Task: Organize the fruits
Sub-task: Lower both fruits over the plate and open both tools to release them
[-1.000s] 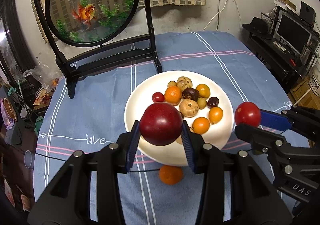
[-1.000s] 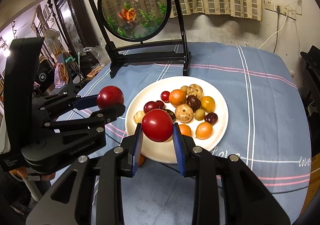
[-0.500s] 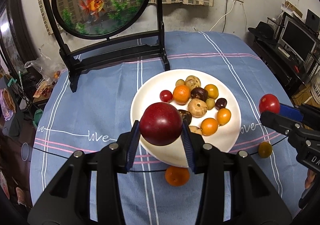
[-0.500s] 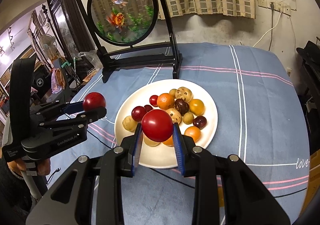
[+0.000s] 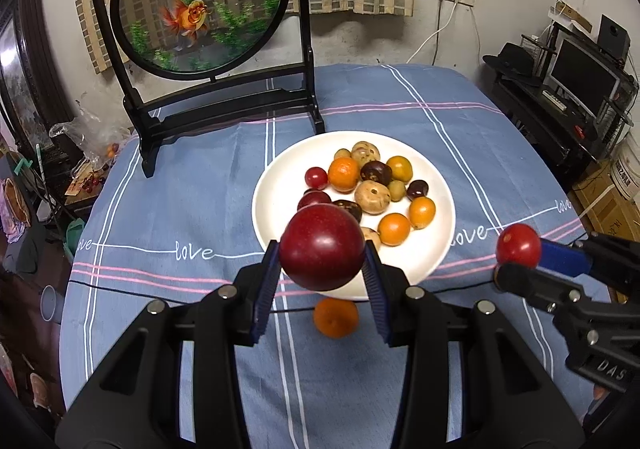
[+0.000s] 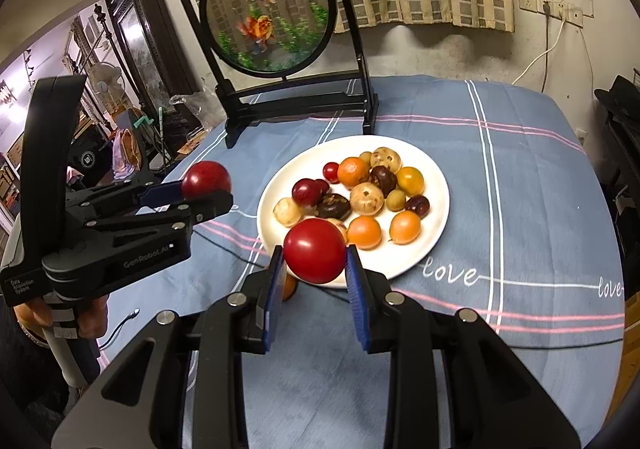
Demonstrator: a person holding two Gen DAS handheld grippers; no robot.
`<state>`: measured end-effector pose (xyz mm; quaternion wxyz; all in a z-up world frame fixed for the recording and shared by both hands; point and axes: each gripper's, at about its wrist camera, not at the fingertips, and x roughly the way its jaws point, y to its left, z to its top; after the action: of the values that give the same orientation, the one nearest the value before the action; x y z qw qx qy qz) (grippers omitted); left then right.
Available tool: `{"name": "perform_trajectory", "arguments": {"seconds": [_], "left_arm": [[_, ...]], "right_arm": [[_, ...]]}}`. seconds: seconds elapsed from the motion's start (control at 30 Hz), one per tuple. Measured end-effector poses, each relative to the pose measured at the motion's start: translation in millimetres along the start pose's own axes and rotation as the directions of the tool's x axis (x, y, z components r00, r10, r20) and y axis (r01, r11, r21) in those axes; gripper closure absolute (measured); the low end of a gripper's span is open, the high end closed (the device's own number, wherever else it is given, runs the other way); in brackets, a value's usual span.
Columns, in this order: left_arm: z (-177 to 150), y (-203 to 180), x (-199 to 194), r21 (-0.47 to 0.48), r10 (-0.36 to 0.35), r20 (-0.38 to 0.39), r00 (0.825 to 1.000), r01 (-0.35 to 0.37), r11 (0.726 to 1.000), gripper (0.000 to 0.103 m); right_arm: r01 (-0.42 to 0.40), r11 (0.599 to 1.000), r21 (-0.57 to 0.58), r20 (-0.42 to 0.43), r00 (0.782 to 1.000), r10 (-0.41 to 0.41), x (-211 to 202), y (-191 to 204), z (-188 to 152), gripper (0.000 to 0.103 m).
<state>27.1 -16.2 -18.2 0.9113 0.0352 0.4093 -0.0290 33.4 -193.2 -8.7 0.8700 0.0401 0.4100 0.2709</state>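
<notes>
Clamping a glossy dark-red plum (image 5: 320, 245), left gripper (image 5: 320, 277) fingers press its sides at lower centre; right gripper (image 6: 314, 273) fingers pinch a smooth red tomato (image 6: 315, 250). Round white plate (image 5: 280, 185) on striped blue cloth surface (image 5: 180, 189) holds small oranges, brown speckled and dark fruits; one orange (image 5: 335, 317) lies off-plate below.

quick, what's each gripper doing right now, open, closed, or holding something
Left gripper: closed on a dark red plum.
Right gripper: closed on a bright red tomato.
</notes>
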Motion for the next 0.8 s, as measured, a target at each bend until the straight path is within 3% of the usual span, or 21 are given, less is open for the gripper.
{"name": "perform_trajectory", "arguments": {"seconds": [0.27,0.4,0.8], "left_arm": [[-24.4,-5.2,8.0,0.007,-0.023,-0.06,0.998,0.023,1.0,0.061],[-20.2,-3.4,24.1,-0.001,-0.015,-0.089,0.996,0.015,1.0,0.061],[56.0,6.7,84.7,-0.007,0.031,-0.058,0.998,-0.031,0.999,0.061]], "right_arm": [[-0.007,1.0,0.021,-0.047,0.999,0.008,3.9,1.7,-24.9,0.073],[-0.004,1.0,0.028,-0.066,0.998,0.006,14.5,-2.0,-26.2,0.073],[0.023,1.0,-0.013,-0.022,0.999,-0.024,71.0,-22.5,60.2,0.073]]}}
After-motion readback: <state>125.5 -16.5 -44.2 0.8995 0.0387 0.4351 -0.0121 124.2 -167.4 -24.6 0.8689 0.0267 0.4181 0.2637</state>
